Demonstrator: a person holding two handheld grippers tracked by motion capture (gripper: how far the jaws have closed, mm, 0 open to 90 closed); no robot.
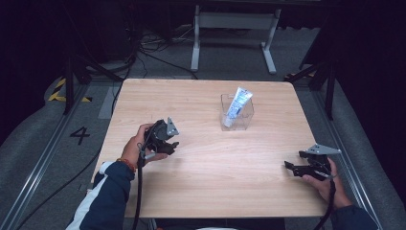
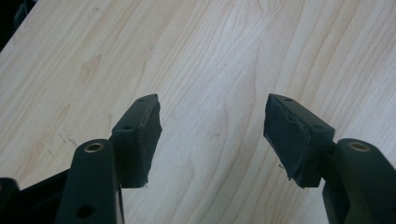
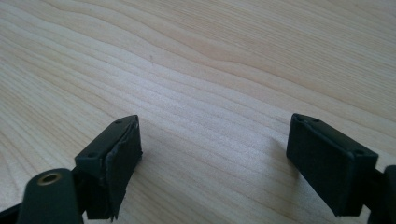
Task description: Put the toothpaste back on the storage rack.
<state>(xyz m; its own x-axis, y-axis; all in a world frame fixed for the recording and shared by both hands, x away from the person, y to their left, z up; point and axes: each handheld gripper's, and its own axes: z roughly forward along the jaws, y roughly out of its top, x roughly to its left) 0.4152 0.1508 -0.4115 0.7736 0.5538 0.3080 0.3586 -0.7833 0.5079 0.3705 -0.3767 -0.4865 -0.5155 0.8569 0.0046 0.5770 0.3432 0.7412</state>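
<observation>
A clear plastic box stands on the wooden table, right of centre toward the back. A white and blue tube leans upright inside it. My left gripper hovers over the table's left part, well short of the box, held in a hand. Its jaws are open, and between its pads there is bare wood. My right gripper rests low near the right front edge, jaws wide open over bare wood, with its pads far apart.
The table's edges drop to a grey floor with rails and cables. A white table frame stands behind. A number marking sits on the floor at the left.
</observation>
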